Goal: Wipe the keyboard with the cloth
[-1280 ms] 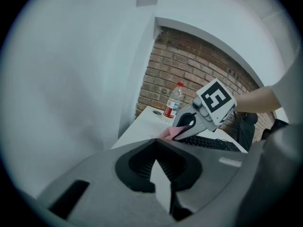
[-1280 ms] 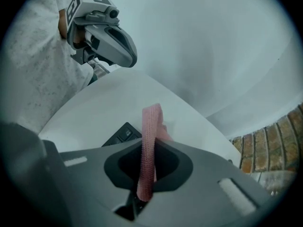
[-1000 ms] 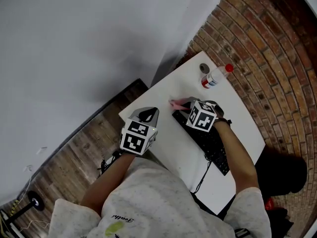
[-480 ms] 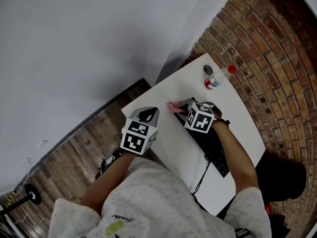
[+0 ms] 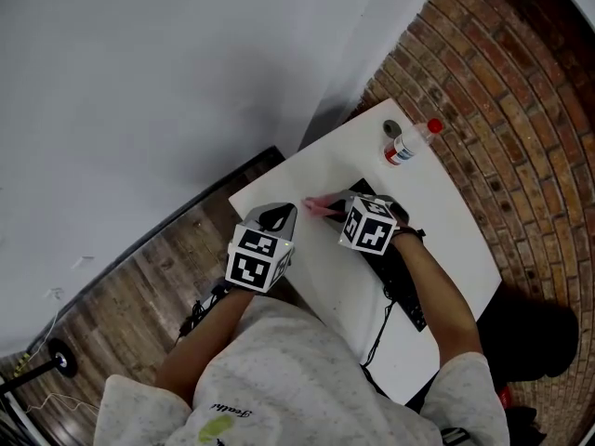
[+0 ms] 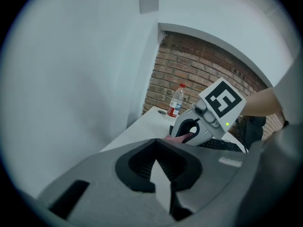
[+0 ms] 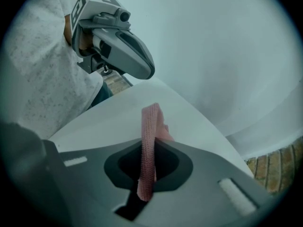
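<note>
Pink cloth point(image 7: 150, 141) clamped in right gripper point(image 7: 147, 168), near keyboard point(image 5: 405, 284); left gripper point(image 6: 158, 174) closed, empty.

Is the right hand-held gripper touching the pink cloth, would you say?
Touching: the right gripper view shows the cloth pinched between the jaws of the right hand-held gripper.

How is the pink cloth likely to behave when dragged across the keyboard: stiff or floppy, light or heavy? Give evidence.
Probably floppy: the cloth bends over beyond the jaws of the right gripper, which are shut on it. Likely light: one thin pinched strip seems to carry it. Its knitted-looking texture should grip rather than slip.
</note>
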